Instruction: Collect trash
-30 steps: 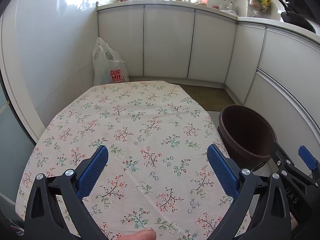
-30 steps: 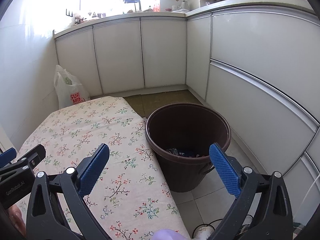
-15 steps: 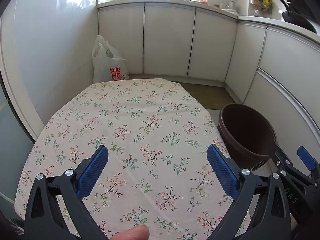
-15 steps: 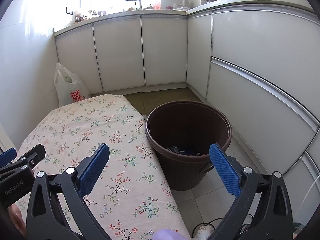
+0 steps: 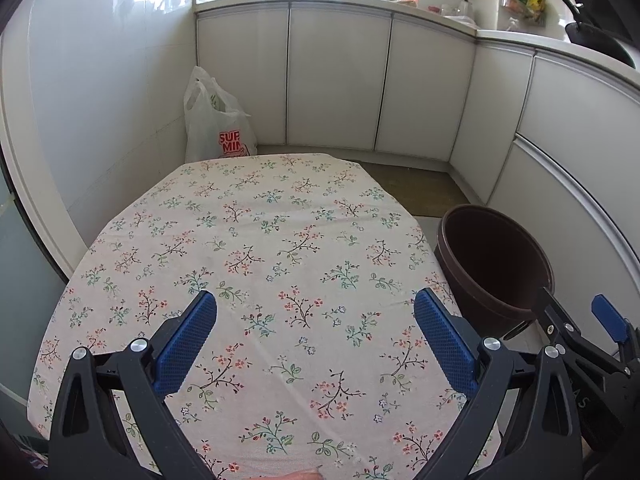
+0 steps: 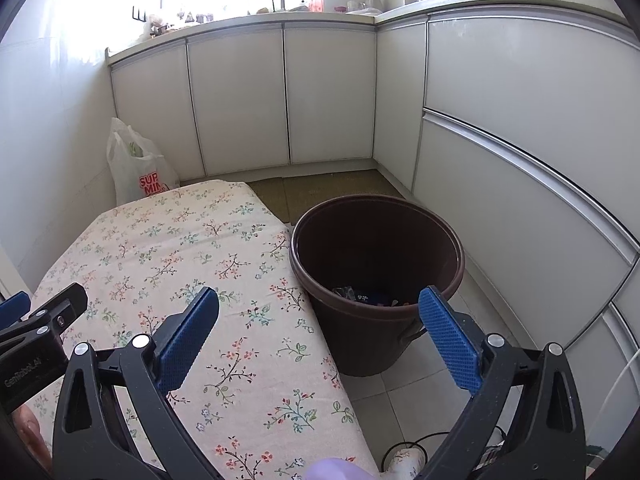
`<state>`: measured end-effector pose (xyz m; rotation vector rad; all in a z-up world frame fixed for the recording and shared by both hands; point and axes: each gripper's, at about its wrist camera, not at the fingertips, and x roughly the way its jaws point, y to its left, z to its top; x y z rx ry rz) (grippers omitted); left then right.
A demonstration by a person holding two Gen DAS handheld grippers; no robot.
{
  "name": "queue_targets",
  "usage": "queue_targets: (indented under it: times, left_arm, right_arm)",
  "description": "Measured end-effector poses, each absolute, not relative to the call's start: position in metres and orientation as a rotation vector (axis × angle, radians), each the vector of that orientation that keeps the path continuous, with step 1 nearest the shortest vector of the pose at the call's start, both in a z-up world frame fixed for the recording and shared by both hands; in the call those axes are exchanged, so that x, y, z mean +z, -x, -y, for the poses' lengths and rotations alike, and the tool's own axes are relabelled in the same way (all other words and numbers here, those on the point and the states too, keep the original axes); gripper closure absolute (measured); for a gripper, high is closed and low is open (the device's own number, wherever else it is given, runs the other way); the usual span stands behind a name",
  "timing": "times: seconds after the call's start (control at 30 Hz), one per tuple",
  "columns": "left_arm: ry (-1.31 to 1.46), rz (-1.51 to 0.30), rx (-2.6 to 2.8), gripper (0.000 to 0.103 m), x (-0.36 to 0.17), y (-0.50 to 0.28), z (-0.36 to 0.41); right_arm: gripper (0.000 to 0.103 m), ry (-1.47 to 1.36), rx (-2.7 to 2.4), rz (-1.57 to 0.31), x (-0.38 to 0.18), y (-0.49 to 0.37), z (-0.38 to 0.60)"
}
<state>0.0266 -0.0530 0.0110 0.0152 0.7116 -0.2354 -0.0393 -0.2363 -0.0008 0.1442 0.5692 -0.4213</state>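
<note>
While both pairs of blue-padded fingers stand spread wide with nothing between them, the left gripper (image 5: pixel 314 332) hangs over the middle of the flowered cloth (image 5: pixel 256 240) that covers the worktop, and the right gripper (image 6: pixel 318 328) sits over the cloth's right edge and the rim of the brown bin (image 6: pixel 376 268). From the left wrist view the right gripper's black frame shows at the lower right, just beside the bin (image 5: pixel 494 264). The bin stands on the tiled floor (image 6: pixel 404 392), close against the worktop's right side, and small bits of trash (image 6: pixel 362 295) lie at its bottom. No loose trash shows on the cloth. Beyond the far end of the worktop a white plastic bag (image 5: pixel 216 124) with red lettering leans in the corner against the white cabinets (image 5: pixel 340 80).
</note>
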Motion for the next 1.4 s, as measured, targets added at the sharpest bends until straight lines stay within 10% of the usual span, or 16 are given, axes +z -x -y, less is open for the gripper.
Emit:
queue_targets:
  times: [1.4]
  left_arm:
    - [-0.035,-0.723,-0.297,0.019,0.0018,-0.0284,0.06]
  right_arm:
    - [0.007,-0.143,-0.416,-0.598,-0.0052,0.0362,0.2409]
